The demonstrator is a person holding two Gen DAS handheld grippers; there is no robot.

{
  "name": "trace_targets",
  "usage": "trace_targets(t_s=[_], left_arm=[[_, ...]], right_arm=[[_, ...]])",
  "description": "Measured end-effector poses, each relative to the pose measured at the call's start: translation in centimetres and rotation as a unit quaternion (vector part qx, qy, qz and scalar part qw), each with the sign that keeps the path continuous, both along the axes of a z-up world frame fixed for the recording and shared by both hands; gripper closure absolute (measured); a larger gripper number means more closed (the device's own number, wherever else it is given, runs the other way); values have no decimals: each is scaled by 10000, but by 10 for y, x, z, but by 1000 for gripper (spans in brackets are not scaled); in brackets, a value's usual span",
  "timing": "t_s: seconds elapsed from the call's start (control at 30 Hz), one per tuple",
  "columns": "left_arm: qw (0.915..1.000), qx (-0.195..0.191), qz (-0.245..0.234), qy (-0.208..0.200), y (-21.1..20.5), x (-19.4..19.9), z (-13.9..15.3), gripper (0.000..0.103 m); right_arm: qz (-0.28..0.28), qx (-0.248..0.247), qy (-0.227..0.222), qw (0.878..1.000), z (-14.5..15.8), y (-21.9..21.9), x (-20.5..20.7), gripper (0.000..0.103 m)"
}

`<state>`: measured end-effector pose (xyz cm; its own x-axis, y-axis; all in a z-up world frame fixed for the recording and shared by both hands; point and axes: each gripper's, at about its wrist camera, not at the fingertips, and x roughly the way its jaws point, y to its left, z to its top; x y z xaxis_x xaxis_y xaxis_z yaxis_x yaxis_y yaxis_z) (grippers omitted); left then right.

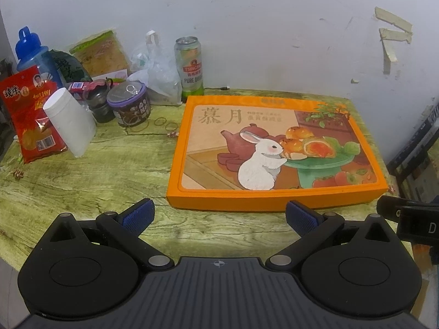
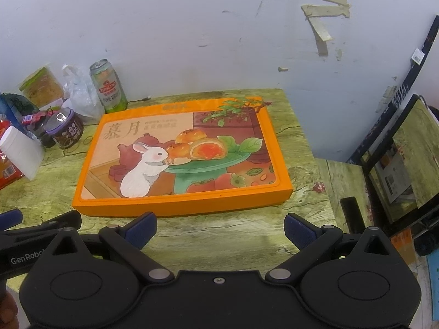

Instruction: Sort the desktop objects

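Flat rectangular orange cardboard box [image 1: 277, 150], long axis left-right on grainy wood-print desk [image 1: 96, 170]; left hand-held gripper [image 1: 219, 216] and right hand-held gripper [image 2: 219, 226] wide, empty

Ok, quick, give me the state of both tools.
Left tool: open, holding nothing, short of the orange box.
Right tool: open, holding nothing.

A pale bluish-white wall [image 2: 192, 27] rises straight behind the counter [image 1: 82, 181], its paint scuffed and chipped. Strips of torn beige tape [image 2: 321, 2] cling to it high on the right. The counter wears a yellow-green wood-grain covering with dark veins, and its back edge meets the wall. To the right, a dark-framed panel [image 2: 395, 164] leans upright just beside the counter. The light is even and soft.
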<state>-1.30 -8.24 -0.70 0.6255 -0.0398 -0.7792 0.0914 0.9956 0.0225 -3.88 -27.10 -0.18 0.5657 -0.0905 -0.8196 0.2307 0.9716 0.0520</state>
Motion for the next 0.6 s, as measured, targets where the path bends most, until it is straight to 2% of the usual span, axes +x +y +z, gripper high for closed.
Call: trace_targets(t_s=[0.6], left_arm=[[10000, 7, -65, 23, -2, 0, -1, 0]], right_arm=[[-12, -5, 14, 10000, 0, -1, -1, 3]])
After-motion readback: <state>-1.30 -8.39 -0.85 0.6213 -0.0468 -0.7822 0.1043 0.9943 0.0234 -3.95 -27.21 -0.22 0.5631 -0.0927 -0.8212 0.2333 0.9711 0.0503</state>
